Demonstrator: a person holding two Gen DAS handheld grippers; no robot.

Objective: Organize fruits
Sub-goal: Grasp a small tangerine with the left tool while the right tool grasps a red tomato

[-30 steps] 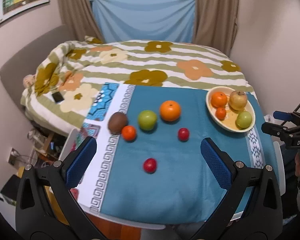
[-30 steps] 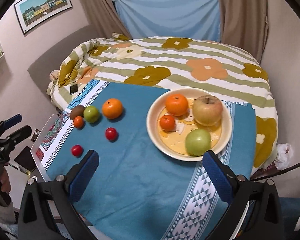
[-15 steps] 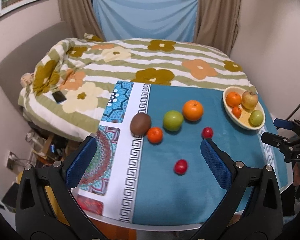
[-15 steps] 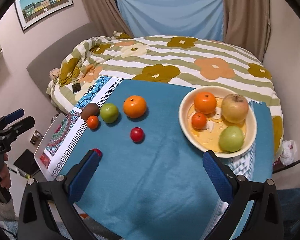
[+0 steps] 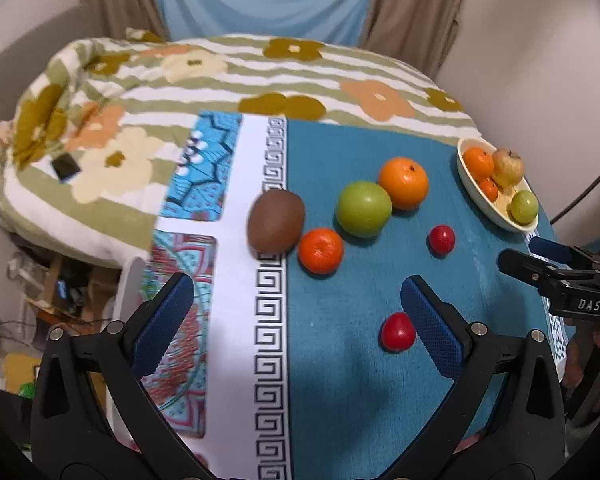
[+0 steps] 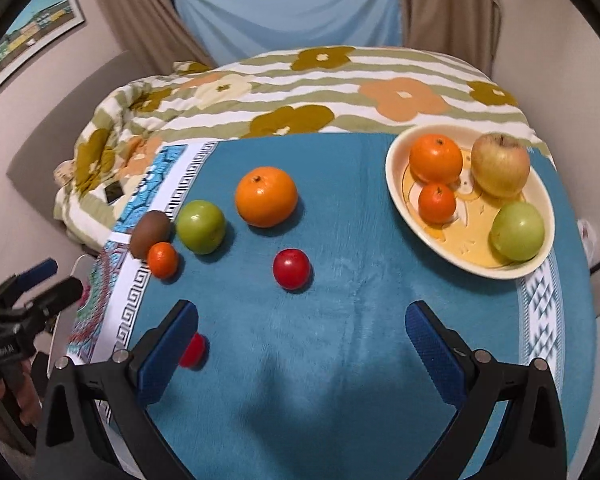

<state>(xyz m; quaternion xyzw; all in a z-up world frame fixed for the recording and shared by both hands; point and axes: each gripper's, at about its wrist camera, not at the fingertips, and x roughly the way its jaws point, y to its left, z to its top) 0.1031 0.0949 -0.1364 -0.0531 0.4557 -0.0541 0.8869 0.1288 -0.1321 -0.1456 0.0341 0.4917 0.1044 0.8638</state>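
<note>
Loose fruit lies on a blue tablecloth (image 5: 340,360): a brown kiwi (image 5: 275,221), a small mandarin (image 5: 321,250), a green apple (image 5: 363,209), a large orange (image 5: 403,183) and two small red fruits (image 5: 442,239) (image 5: 398,331). A cream bowl (image 6: 404,196) at the right holds an orange, a mandarin, a yellow apple and a green apple. My left gripper (image 5: 296,304) is open and empty, below the kiwi and mandarin. My right gripper (image 6: 302,330) is open and empty, below a red fruit (image 6: 291,269); another red fruit (image 6: 193,351) is half hidden by its left finger.
A bed with a floral striped quilt (image 5: 220,72) stands behind the table, with a dark phone (image 5: 65,167) on it. Blue drape and curtains hang at the back. The cloth's patterned white border (image 5: 240,320) covers the table's left part. Clutter sits on the floor at the left.
Both grippers have moved forward and lower toward the table. The left view has shifted left toward the kiwi; the right view has shifted left toward the loose fruit. Jaws stay open.
</note>
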